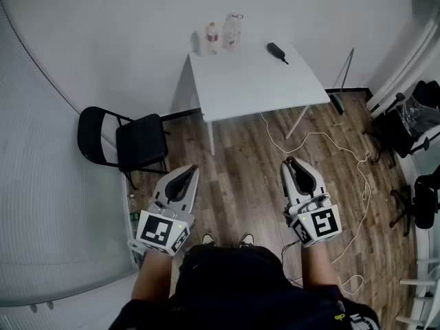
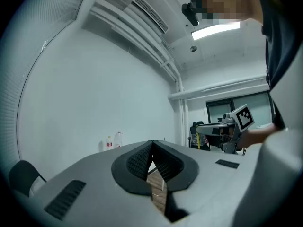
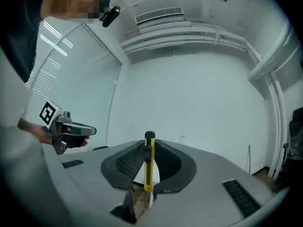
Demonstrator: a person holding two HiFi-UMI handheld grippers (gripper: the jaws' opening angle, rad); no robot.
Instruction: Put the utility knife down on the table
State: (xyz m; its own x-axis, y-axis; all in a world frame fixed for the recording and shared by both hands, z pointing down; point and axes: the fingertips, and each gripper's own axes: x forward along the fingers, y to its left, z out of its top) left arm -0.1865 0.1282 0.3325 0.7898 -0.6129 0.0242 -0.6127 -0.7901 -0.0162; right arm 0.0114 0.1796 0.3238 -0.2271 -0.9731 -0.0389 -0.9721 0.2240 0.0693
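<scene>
- Right gripper (image 1: 291,163): your jaws are clamped on the knife (image 3: 148,167). Its yellow body with a black slider stands upright between the pads, and the black end pokes just above the tips. Held by its flat sides, it looks unlikely to swivel as you carry it.
- Left gripper (image 2: 151,144): the jaws are closed tip to tip with nothing between them. It hangs low beside you, probably because this task needs only 1 gripper.
- Position: both grippers point forward at about waist level, and the table (image 1: 254,81) is well apart from them, ahead. The knife has not yet been set down, and you will likely have to step closer first.
- Surface: the table is white and stands against the wall. Bottles (image 1: 232,31) sit along its far edge and a dark object (image 1: 277,51) lies near the far right corner. The middle and near parts are bare, the natural place to lay the knife flat.
- Room: a wood floor (image 1: 240,177) crossed by a looping white cable (image 1: 323,139), and a black chair (image 1: 130,139) left of the table.
</scene>
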